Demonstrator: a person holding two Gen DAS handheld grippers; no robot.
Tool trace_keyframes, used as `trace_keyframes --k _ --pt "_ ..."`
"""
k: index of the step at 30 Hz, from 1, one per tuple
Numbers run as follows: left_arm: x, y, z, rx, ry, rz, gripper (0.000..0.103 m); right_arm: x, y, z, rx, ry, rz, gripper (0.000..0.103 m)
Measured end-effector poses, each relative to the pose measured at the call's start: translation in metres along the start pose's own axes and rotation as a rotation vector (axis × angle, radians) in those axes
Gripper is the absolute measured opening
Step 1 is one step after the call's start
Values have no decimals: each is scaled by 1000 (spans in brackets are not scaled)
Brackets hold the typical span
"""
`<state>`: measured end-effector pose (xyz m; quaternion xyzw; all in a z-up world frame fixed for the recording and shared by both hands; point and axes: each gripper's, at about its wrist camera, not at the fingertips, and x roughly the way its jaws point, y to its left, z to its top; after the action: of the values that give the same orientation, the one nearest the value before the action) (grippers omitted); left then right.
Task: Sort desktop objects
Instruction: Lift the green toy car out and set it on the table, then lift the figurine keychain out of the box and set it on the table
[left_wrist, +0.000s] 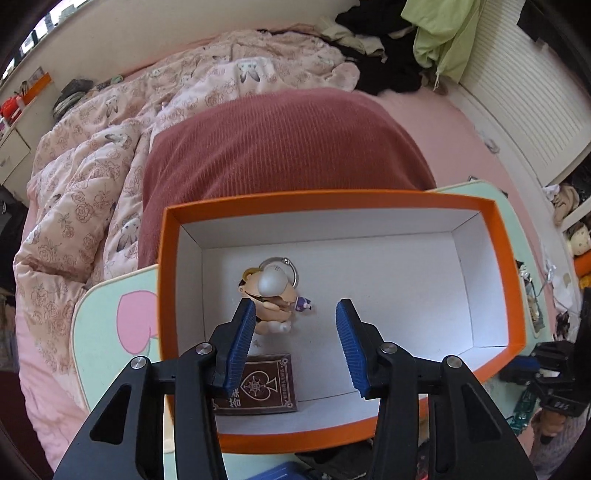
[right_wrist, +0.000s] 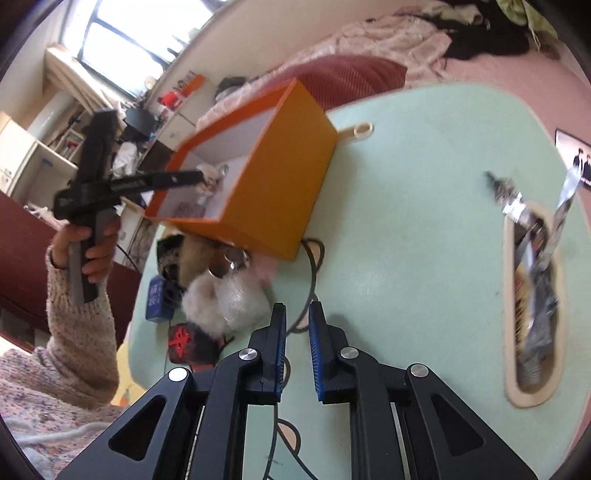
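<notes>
Nearest in the left wrist view: the left gripper (left_wrist: 294, 306), blue ribbed fingers (left_wrist: 242, 339) spread apart and released, gripping nothing, poised over an open orange box (left_wrist: 509, 280) with a white inside. Directly under the near wall of that box, a dark maroon card pack (left_wrist: 266, 387) bearing a spade emblem and a few pale characters, too small to read with certainty. Just beyond it on the box floor, beside the left finger, a small figurine keychain (left_wrist: 271, 284) with a metal ring, lying on its side. Under the box, a mint-green surface (right_wrist: 424, 221) printed with a pink heart shape (left_wrist: 136, 321), the box set at the edge nearest the bed. In the right wrist view, the right gripper (right_wrist: 297, 306) clenched with only a slim gap, empty, above a thin black cable (right_wrist: 312, 266) running across the surface. Along the left edge, a heap: a black pouch (right_wrist: 188, 343) marked with a red character, a white fluffy pompom (right_wrist: 225, 302), a blue item (right_wrist: 157, 295) with unreadable print. Near the right edge, a cream-rimmed slot (right_wrist: 511, 332) stuffed with blurred packets. At far left, a hand (right_wrist: 92, 247) in a speckled knit sleeve (right_wrist: 77, 332) around the other tool's handle. Beyond the surface, a ribbed maroon cushion (left_wrist: 280, 144), a floral quilt (left_wrist: 92, 166), a pink bed sheet (left_wrist: 443, 122), a pale green garment (left_wrist: 443, 37), then crowded shelves and a bright window (right_wrist: 122, 40).
</notes>
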<state>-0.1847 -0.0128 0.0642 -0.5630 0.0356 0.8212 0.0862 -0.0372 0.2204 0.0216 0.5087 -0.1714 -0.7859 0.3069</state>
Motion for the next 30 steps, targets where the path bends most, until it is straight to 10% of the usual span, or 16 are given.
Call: trace_keyframes --k 9,16,23,30 --pt "14 -10 13 45 5 130 47 -63 9 -5 -43 -106 -111 30" --pt "38 -15 21 105 25 258 49 -97 1 -43 -74 17 -243 47" --pt "41 -20 23 163 34 263 46 -70 5 -80 -92 239 -250 47" --pt "38 -20 22 156 2 213 38 -35 5 -66 -47 237 -149 27"
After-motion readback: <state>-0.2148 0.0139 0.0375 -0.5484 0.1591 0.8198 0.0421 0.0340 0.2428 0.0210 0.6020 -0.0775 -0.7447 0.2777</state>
